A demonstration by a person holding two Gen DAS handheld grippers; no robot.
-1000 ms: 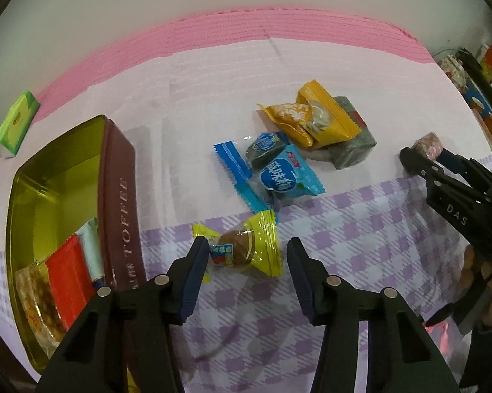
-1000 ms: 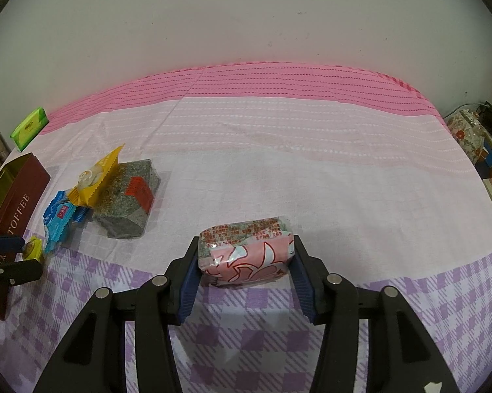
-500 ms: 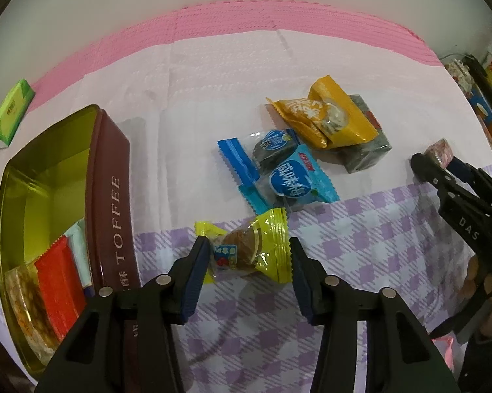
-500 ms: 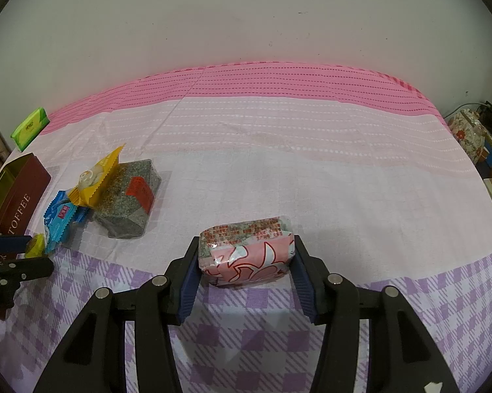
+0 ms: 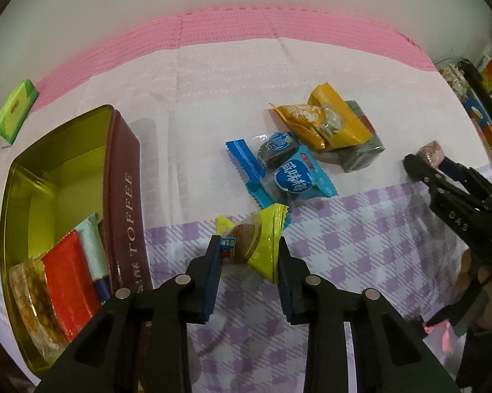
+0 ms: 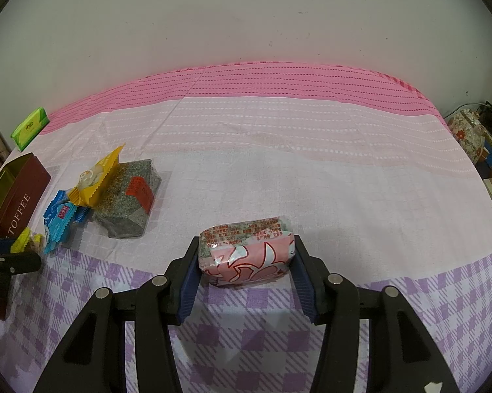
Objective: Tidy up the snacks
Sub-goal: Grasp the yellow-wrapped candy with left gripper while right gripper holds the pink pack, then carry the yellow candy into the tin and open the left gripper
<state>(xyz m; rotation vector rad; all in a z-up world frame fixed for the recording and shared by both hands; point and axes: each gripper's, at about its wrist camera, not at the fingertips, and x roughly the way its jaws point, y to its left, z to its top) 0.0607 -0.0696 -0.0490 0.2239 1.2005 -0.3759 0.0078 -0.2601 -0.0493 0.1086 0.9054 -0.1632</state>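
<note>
Your left gripper [image 5: 248,251] is clamped on the yellow snack [image 5: 253,239], one pad on each crimped side of the wrapper, so the soft pack is pinched across its narrow width and should not slip as it lifts. It sits on the checked part of the tablecloth [image 5: 360,239], just right of the tin [image 5: 123,196], which stands open with its long wall toward the gripper. That placement looks deliberate: the tin is the nearest container, and a short carry to the left should reach it.

Inside the tin, a red packet [image 5: 66,281] and a clear packet [image 5: 33,304] already stand on edge at the near end. The far end is bare, so I judge that is where the next piece belongs.

Your right gripper [image 6: 245,255] holds the pink packet [image 6: 246,252] by its two short ends, low over the cloth and well away from the tin.

Still loose on the cloth are two blue snacks [image 5: 292,177], the orange snacks [image 5: 324,121] and a grey block [image 5: 360,150] in one overlapping cluster. A green pack [image 5: 13,111] lies apart near the far-left edge.
</note>
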